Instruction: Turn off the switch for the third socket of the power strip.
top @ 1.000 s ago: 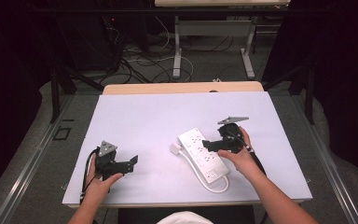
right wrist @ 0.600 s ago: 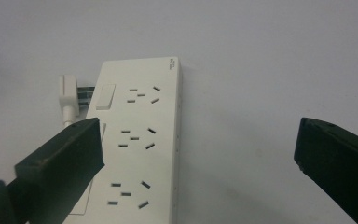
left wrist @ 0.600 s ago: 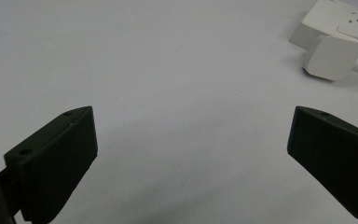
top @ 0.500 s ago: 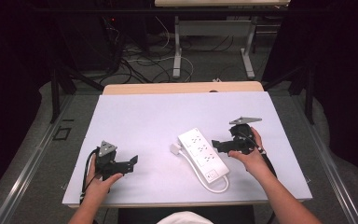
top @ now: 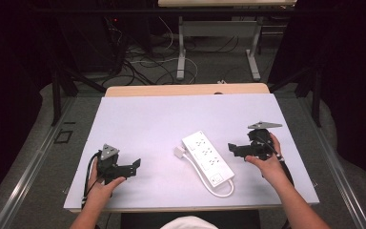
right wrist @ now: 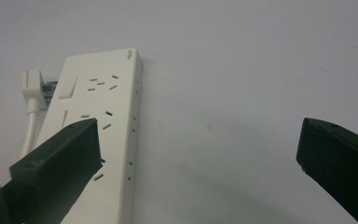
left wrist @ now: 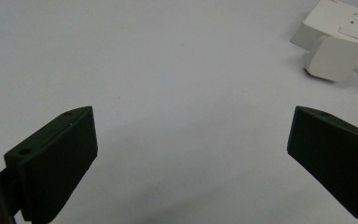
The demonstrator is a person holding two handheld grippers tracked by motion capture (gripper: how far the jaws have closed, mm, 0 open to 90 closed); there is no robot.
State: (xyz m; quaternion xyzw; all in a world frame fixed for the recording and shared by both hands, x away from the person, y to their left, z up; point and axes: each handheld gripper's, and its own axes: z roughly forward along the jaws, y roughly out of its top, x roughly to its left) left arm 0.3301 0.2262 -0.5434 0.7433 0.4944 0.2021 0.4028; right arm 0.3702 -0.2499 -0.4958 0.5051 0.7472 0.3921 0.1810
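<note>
Change since the earlier frames: the right gripper has drawn away to the right of the power strip, on which it rested a second ago; its jaws have just been opening and nothing is between them. The left gripper and the strip lie where they were.

High view. Item — white power strip, lying flat and slanted on the white table, a little right of centre. A white plug sits against its left long side near the far end; a white cord loops out at the near end. No containers on the table. Right gripper: released, just beside the strip's right edge, not touching it. Left gripper: near the table's front left, well apart from the strip, held in the person's left hand.

Left gripper view. Two black jaws spread wide over bare table, empty. Upper right corner — an end of the power strip with the plug beside it.

Right gripper view. Jaws wide apart, holding nothing. The power strip lies behind the left jaw, sockets facing up, the plug and cord along its left side.
</note>
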